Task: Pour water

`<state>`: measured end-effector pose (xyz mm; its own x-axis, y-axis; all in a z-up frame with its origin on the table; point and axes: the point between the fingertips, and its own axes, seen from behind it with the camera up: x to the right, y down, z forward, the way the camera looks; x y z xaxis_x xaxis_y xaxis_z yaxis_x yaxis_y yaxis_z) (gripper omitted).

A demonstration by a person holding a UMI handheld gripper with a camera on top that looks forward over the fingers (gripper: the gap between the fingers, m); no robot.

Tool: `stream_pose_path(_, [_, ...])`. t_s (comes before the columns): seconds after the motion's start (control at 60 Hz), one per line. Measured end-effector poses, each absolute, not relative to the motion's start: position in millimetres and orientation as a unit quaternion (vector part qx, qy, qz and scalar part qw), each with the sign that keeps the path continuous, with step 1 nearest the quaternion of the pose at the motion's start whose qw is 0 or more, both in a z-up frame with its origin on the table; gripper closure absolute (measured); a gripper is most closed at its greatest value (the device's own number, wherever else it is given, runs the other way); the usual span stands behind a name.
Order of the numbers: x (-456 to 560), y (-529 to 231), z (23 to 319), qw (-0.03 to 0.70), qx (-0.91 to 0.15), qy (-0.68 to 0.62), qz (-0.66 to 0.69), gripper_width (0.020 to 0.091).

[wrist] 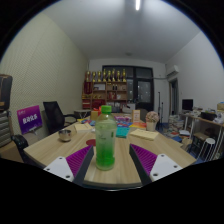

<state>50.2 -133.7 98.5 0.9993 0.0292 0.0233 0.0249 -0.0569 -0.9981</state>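
Note:
A clear plastic bottle point(104, 140) with a green cap and green liquid stands upright on the wooden table point(120, 172). It rests between my two fingers, nearer the left one, with a gap on each side. My gripper point(111, 152) is open, and neither purple pad point(146, 158) touches the bottle. A small red object point(90, 142), partly hidden, sits just behind the bottle on its left; I cannot tell what it is.
Beyond the fingers the table holds a metal bowl point(65, 134) to the left, a blue item point(122, 130) behind the bottle, and a tan box point(143, 133) to the right. Office chairs point(53, 115), shelves and desks fill the room behind.

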Motion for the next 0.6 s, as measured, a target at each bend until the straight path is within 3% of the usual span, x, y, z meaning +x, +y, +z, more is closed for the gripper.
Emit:
stream_pose_path(0.267, [21,-40,85,0.687,-0.726,0.003,-0.033,0.0303])
stream_pose_path(0.333, [31,-26,79,0.684,-0.727,0.025,-0.052,0.0614])
stream_pose_path(0.55, [33,-24,81,0.704,-0.706,0.061,-0.044,0.0645])
stream_pose_path(0.6, [31,-23,80,0.699,-0.712,0.049,-0.045,0.0679])
